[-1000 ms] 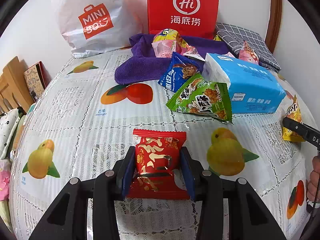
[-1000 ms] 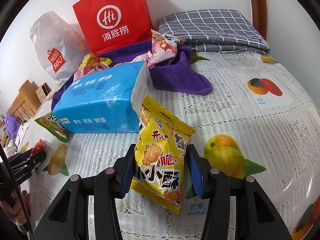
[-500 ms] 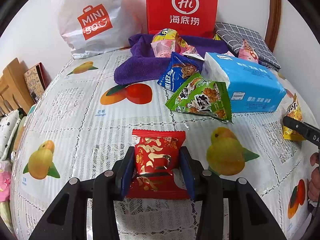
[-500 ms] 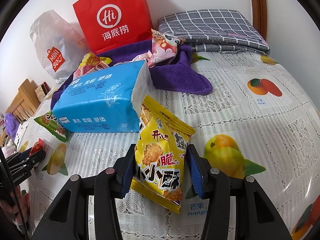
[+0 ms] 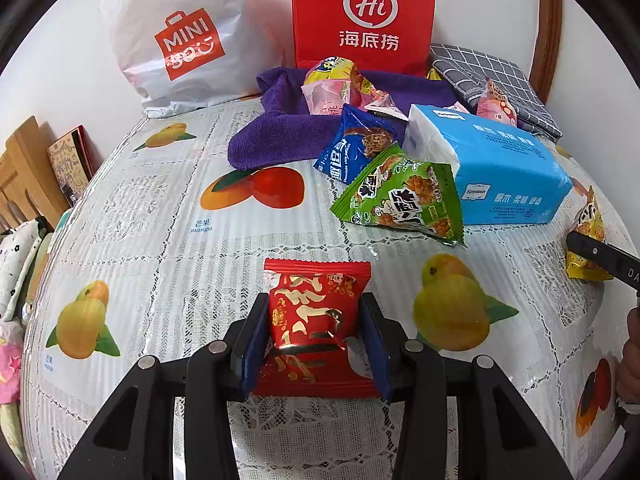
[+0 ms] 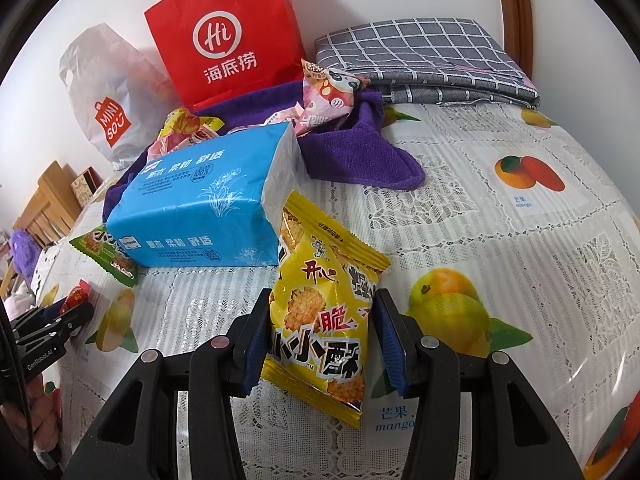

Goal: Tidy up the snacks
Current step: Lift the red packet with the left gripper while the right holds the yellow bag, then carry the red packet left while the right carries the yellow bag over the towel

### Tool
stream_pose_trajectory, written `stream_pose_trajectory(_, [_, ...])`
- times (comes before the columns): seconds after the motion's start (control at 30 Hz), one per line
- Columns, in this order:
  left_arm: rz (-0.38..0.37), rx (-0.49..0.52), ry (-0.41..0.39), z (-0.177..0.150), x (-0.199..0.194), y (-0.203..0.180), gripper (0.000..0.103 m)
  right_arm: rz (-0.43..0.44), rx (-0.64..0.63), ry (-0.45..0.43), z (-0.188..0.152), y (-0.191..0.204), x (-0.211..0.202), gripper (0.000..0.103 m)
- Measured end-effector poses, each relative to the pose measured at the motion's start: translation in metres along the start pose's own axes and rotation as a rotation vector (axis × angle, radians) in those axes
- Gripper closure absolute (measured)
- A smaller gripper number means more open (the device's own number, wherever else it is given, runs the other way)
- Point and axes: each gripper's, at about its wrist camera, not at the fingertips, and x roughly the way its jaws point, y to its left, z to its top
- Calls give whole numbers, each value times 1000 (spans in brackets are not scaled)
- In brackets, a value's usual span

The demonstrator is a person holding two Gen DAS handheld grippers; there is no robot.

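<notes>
On the left side of the bench, the left gripper has its blue fingers clamped on the flanks of a red snack packet, which sits between them with its sealed top edge pointing away. Farther along, a green snack packet and a blue cookie packet lean against a blue tissue pack, with more pink and yellow packets heaped on a purple towel behind. To the right, the right gripper has its fingers closed on the sides of a yellow snack packet, tilted, its upper corner just beside the tissue pack.

Both packets look light, air-puffed and crinkly, and the film is probably slippery; the crisps inside would crush under a hard squeeze. A hold across the middle of the pillow, as now, seems sound; the flat sealed edges would be a firmer purchase if the bag slides.

Underfoot is a glossy plastic cloth printed with mangoes and lace pattern, likely low in friction. At the back wall stand a white Miniso bag and a red paper bag, either a likely place for the snacks; a folded grey checked cloth lies at far right
</notes>
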Motion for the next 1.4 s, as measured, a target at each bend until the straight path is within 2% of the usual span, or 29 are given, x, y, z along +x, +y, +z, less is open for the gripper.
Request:
stream_pose_trajectory(0.33, [13, 12, -1, 0, 0, -2, 62, 7, 14, -3, 1, -1, 0, 54])
stream_pose_trajectory(0.5, [18, 16, -1, 1, 0, -2, 62, 43, 47, -10, 1, -8, -1, 54])
stream_pose_trajectory(0.73, [18, 16, -2, 0, 0, -2, 62, -13, 11, -9, -2, 1, -3, 54])
stream_pose_trajectory(0.97, [10, 8, -2, 0, -1, -1, 62, -9, 11, -12, -3, -1, -6, 55])
stream_pose_trajectory(1.2, [-22, -40, 39, 3, -8, 7, 64, -28, -7, -12, -13, 11, -24, 55])
stream_pose_trajectory(1.33, [-13, -22, 13, 10, -23, 6, 64, -48, -30, -49, -9, 23, -46, 55])
stream_pose_trajectory(1.4, [-32, -26, -4, 18, -34, 6, 64, -54, -37, -67, -3, 29, -57, 55])
